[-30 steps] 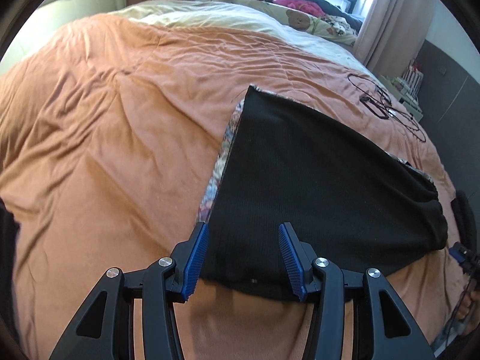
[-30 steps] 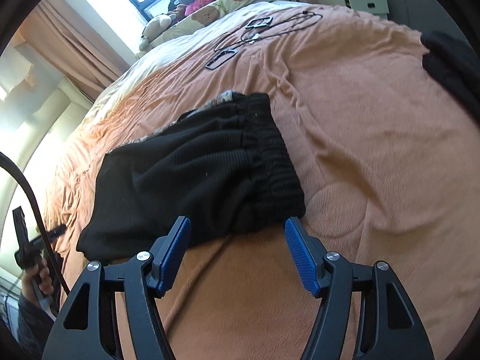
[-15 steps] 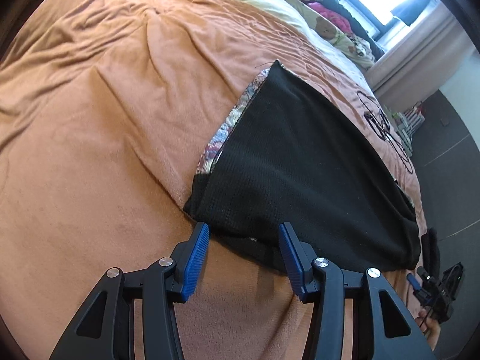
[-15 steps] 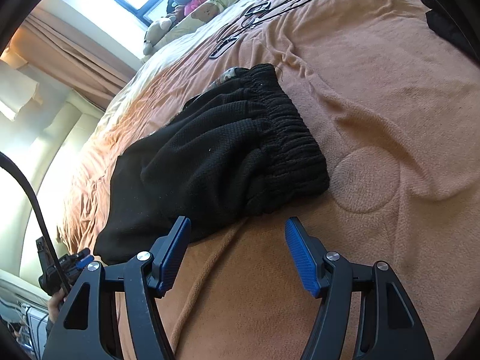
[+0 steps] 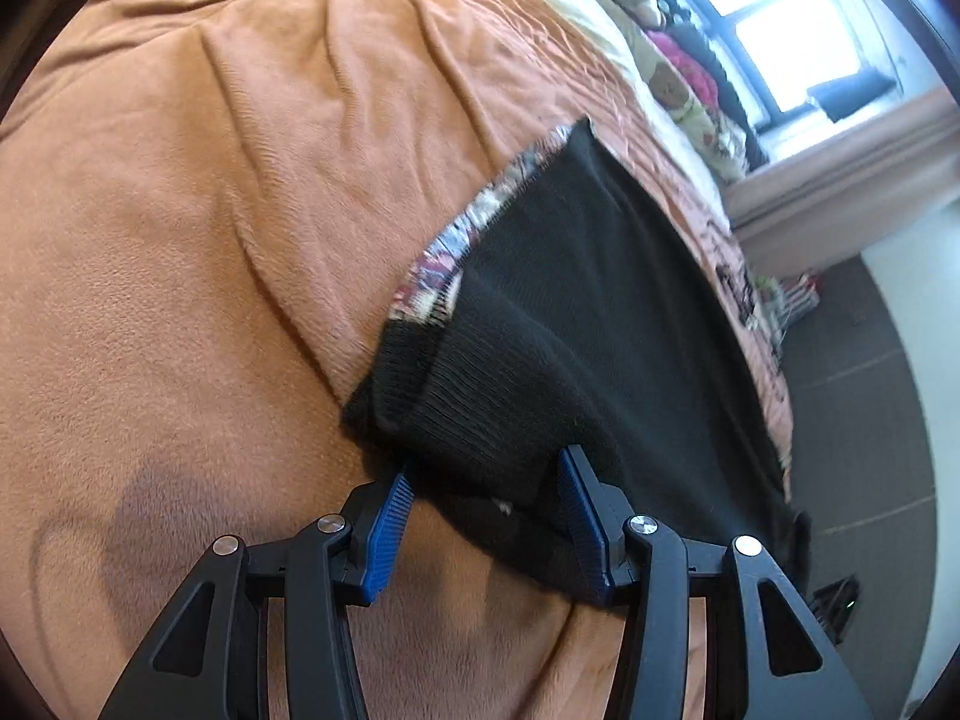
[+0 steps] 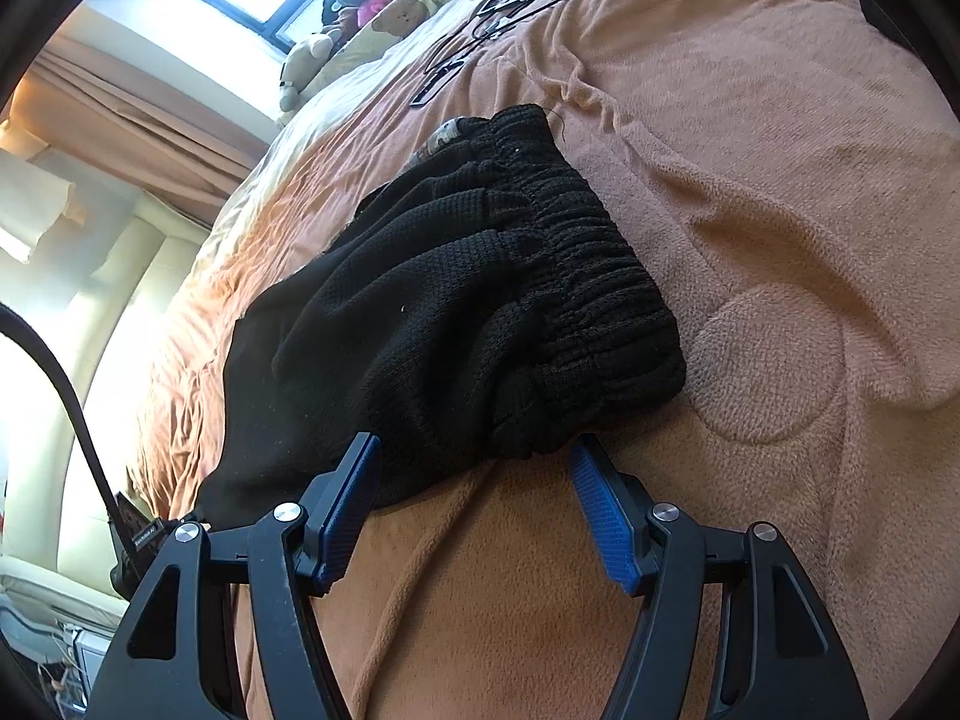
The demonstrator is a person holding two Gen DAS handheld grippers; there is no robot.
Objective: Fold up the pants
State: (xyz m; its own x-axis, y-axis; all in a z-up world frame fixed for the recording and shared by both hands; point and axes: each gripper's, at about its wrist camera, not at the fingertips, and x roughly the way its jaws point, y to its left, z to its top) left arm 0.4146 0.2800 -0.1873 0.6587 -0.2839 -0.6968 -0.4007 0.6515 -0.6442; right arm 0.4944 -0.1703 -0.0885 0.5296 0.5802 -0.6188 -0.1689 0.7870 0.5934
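Observation:
Black knit pants [image 5: 600,330] lie folded on an orange blanket, with a strip of patterned fabric [image 5: 462,252] showing under their far edge. My left gripper [image 5: 487,462] is open, low over the leg end; the ribbed hem lies between the blue pads without being pinched. In the right wrist view the pants [image 6: 432,324] end in a gathered elastic waistband [image 6: 588,258]. My right gripper [image 6: 475,441] is open at the near waistband corner, its fingertips on either side of the fabric's edge.
The orange blanket [image 6: 780,180] covers the whole bed. Black cables and straps [image 6: 498,18] lie further up it. Plush toys and pillows [image 6: 384,6] sit by the window. Dark floor [image 5: 858,390] runs along the bed's right side. A black cable [image 6: 72,408] hangs at left.
Both grippers have come down closer to the pants. The left view has rolled, and the hem now sits between its pads. The waistband corner has come up to the right fingertips.

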